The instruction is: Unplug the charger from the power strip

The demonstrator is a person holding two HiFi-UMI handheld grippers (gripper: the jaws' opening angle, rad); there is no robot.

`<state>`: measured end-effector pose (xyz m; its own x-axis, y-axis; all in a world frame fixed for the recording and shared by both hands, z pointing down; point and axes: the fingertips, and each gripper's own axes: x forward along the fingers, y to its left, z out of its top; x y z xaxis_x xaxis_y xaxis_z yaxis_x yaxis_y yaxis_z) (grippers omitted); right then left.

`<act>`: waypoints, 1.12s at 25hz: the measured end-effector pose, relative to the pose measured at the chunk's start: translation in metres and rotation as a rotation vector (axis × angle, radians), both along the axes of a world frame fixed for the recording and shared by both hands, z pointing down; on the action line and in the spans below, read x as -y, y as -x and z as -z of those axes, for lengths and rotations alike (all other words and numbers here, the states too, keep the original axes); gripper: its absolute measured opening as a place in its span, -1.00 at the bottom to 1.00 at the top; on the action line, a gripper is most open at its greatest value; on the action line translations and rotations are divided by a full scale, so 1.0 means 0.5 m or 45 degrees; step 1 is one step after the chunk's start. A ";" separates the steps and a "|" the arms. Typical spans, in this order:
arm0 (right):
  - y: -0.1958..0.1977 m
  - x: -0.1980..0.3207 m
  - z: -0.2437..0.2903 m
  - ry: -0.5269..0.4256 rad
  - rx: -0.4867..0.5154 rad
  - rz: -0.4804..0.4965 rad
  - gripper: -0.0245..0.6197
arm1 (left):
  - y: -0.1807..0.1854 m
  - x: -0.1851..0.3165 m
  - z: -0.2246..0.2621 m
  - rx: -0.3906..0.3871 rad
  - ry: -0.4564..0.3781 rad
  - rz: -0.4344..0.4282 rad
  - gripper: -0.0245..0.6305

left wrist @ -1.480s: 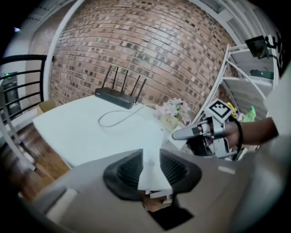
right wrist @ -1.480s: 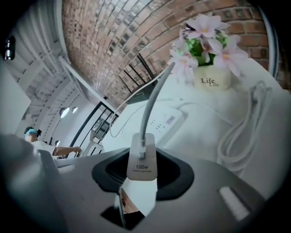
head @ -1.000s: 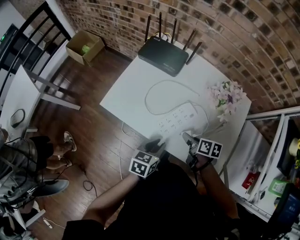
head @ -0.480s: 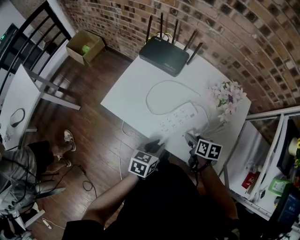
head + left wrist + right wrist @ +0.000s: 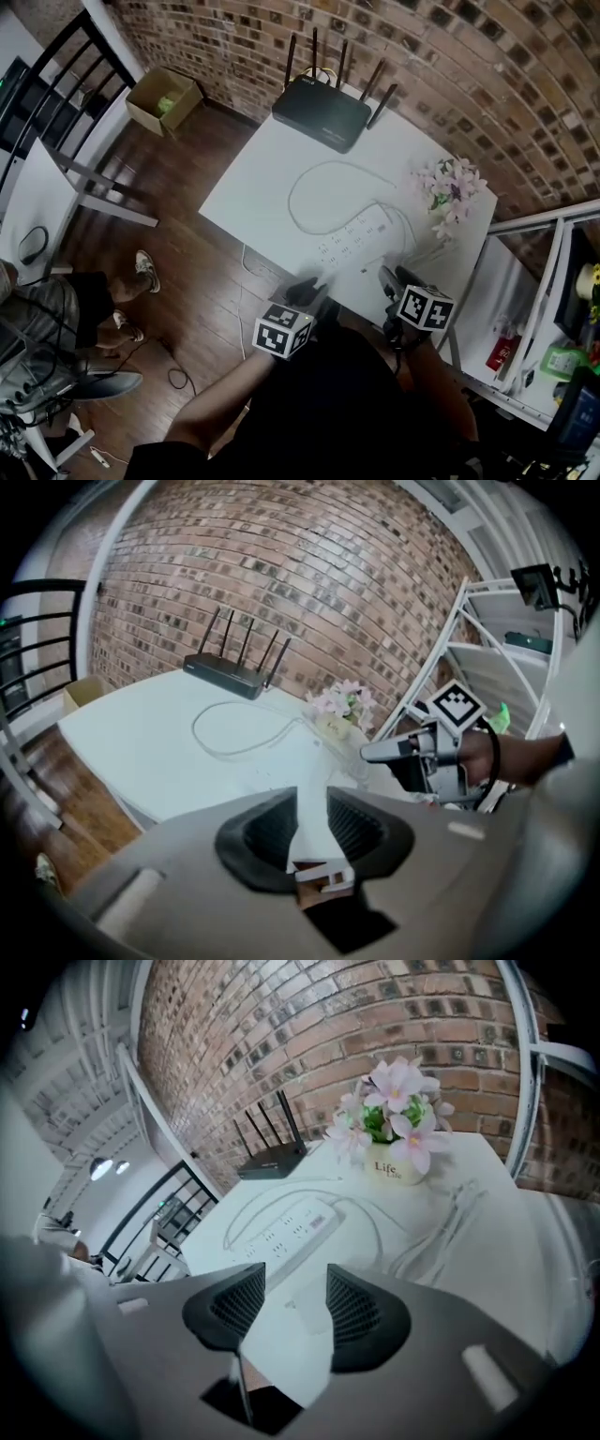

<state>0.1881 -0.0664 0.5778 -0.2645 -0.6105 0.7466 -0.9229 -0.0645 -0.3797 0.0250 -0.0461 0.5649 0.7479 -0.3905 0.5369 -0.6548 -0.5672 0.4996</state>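
The white power strip (image 5: 352, 241) lies on the white table (image 5: 262, 187). My left gripper (image 5: 307, 289) is at its near end, and in the left gripper view (image 5: 311, 799) both pads press on that white end. The right gripper (image 5: 398, 278) hangs above the table's near edge, to the right of the strip (image 5: 286, 1227). Its jaws (image 5: 292, 1283) stand apart and are closing, with nothing held between them. Through the gap I see a flat white charger (image 5: 309, 1309) lying on the table below. Its thin white cable (image 5: 441, 1232) runs toward the flowers.
A black router (image 5: 323, 105) sits at the table's far end. A pot of pink flowers (image 5: 450, 192) is at the right edge. A white shelf frame (image 5: 553, 309) stands right of the table. On the floor at left are a cardboard box (image 5: 164, 98) and a seated person (image 5: 56, 319).
My right gripper has lifted off the table near the strip and drifted a little right, and its jaws have come apart. The left gripper has stayed on the strip's end.
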 end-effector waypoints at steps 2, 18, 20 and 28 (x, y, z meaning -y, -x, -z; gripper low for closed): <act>0.035 0.010 0.057 -0.093 0.064 0.051 -0.52 | 0.010 0.011 0.029 -0.021 -0.026 0.033 -0.64; 0.147 0.001 0.332 -0.542 0.232 0.389 -0.89 | -0.058 -0.008 0.295 -0.115 -0.442 -0.097 -0.91; 0.136 -0.002 0.335 -0.566 0.213 0.373 -0.89 | -0.074 -0.014 0.295 -0.065 -0.490 -0.149 -0.91; 0.101 -0.028 0.321 -0.579 0.210 0.327 -0.89 | -0.115 -0.021 0.315 -0.065 -0.502 -0.198 -0.91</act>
